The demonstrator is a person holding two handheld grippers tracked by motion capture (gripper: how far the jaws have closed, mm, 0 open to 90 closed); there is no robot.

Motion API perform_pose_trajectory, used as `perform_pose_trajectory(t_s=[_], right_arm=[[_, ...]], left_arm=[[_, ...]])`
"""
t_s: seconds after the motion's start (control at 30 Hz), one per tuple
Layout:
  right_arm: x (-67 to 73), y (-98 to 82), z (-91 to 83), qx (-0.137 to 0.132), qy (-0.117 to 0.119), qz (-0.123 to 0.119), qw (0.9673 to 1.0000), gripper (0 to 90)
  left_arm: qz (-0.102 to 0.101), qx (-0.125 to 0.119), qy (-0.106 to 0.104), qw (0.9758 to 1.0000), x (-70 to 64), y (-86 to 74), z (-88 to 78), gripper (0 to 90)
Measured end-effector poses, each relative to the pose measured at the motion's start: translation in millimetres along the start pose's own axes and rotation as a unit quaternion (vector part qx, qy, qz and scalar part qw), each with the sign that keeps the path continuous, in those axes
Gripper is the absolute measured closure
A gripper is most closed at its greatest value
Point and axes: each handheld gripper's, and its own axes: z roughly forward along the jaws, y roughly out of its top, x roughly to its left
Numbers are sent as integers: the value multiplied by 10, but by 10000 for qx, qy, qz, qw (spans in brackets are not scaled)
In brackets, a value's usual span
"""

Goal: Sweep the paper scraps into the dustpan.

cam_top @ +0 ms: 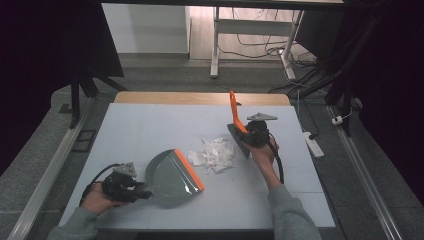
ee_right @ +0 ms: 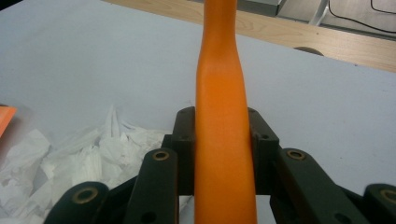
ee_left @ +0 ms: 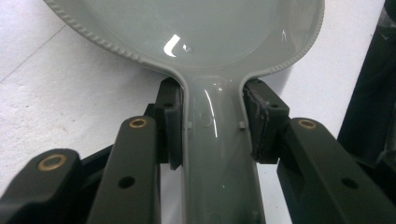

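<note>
Both jaws clamp handles: left gripper [cam_top: 142,192] dustpan [cam_top: 175,175], right gripper [cam_top: 247,134] brush [cam_top: 236,117].

The dustpan's handle [ee_left: 219,154] sat between the left gripper's [cam_top: 142,192] jaws, its pan [cam_top: 175,175] out ahead. The brush handle [ee_right: 223,135] stood between the right gripper's [cam_top: 248,136] jaws. The paper scraps [cam_top: 214,154] lay left of them on the table [cam_top: 150,130].

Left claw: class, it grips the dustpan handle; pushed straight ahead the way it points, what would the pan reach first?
Probably the pile of torn white paper, just beyond the dustpan's orange lip; depth is unclear.
</note>
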Motion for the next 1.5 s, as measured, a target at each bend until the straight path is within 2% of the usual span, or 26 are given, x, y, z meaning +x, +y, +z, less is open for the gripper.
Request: perform_pose_trajectory(t_s=[0.27,0.37,0.5,0.83,0.93,1.07,1.23,1.43,1.5], right_arm=[[2,4,77,47,45,-2,10000,702],[19,17,103,116,-53,7,9999,702],[41,27,147,170,-72,6,9998,703],[163,54,300,327,74,-121,9994,704],[231,65,326,415,88,-216,9989,704],[349,76,349,522,105,-484,9974,704],[446,80,362,560,188,-575,9966,703],[612,83,362,642,459,-647,9948,703],[678,83,370,657,504,-747,9938,703]], left_arm=[[-54,5,15,10000,12,-2,15,614],[-76,14,14,10000,10,4,28,614],[-72,4,7,10000,4,19,46,614],[-74,-10,-105,9999,37,59,107,615],[-70,-8,-111,9999,48,70,124,615],[-93,-21,-150,9998,71,81,146,615],[-93,-27,-157,9998,79,95,167,615],[-82,-27,-180,9998,78,108,186,615],[-74,-28,-184,9998,77,112,192,615]])
